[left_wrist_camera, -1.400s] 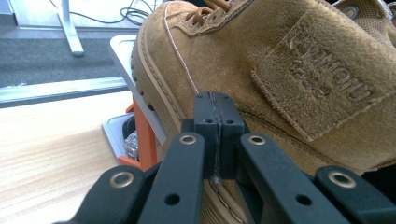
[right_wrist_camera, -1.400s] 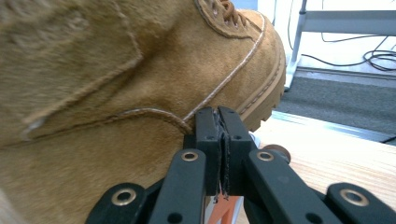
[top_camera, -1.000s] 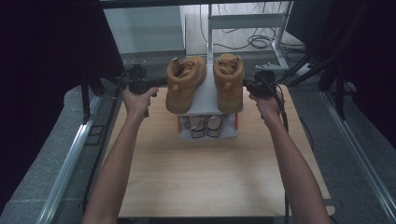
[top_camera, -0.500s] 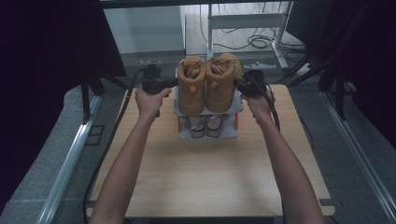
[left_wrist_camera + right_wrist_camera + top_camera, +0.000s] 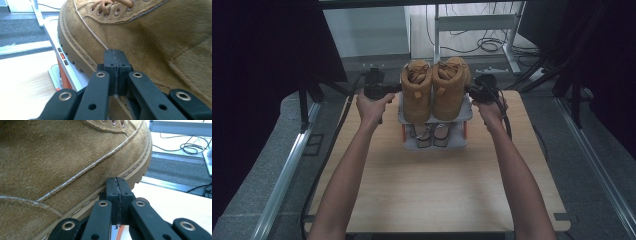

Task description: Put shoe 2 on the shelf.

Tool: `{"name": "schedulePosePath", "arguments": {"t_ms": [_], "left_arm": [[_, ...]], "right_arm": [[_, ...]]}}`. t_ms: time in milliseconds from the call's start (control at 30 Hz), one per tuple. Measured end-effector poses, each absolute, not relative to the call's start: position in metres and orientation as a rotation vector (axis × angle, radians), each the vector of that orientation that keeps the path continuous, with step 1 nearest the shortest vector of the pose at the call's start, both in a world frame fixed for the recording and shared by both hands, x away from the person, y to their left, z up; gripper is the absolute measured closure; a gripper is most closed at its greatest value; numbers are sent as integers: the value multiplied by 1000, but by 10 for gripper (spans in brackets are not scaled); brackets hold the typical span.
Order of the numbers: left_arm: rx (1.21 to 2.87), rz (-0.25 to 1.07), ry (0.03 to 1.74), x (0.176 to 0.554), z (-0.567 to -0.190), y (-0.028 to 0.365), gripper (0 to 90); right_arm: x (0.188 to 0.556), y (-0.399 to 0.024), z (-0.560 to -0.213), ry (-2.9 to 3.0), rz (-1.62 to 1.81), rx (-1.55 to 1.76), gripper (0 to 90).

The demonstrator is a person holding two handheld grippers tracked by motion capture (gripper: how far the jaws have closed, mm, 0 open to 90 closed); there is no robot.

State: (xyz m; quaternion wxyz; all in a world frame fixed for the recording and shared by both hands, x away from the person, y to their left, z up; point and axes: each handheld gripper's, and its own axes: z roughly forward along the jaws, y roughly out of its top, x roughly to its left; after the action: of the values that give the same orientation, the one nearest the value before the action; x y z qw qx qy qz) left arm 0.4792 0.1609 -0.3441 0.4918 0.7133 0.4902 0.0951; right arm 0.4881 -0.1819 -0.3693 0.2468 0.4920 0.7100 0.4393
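Two tan suede boots, a left one [image 5: 417,92] and a right one [image 5: 450,90], stand side by side on the top shelf of a small grey shoe rack [image 5: 462,118]. My left gripper [image 5: 398,89] is shut, its tip against the outer side of the left boot [image 5: 150,37], just above the sole. Seen in its own view, the left gripper [image 5: 115,53] has nothing between its jaws. My right gripper [image 5: 470,90] is shut too, its tip at the sole edge of the right boot [image 5: 62,152]. The right gripper [image 5: 116,181] also holds nothing.
A pair of sandals [image 5: 433,134] lies on the rack's lower shelf. The rack stands at the far middle of the wooden table [image 5: 432,195]. Beyond the far edge are a metal frame [image 5: 472,22] and floor cables [image 5: 492,45]. Dark curtains hang on both sides.
The boots stood apart and splayed a second ago; now they sit close together and parallel. Both hands have come inward toward the rack, the left one more.
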Motion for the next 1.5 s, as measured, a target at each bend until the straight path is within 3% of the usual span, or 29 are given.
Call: {"name": "schedulePosePath", "arguments": {"t_ms": [600, 1167, 1333, 1500], "left_arm": [[1703, 226, 1201, 481, -350, 161, 898], [1653, 244, 1112, 447, -343, 182, 846], [1648, 262, 1097, 437, -343, 186, 767], [1644, 272, 1087, 428, -345, 187, 644]], "right_arm": [[500, -173, -374, 1959, 1253, 1323, 899], [455, -192, -362, 1963, 1467, 1261, 818], [444, -200, -365, 1971, 1521, 1234, 749], [437, -208, -370, 1997, 1560, 1218, 589]]}}
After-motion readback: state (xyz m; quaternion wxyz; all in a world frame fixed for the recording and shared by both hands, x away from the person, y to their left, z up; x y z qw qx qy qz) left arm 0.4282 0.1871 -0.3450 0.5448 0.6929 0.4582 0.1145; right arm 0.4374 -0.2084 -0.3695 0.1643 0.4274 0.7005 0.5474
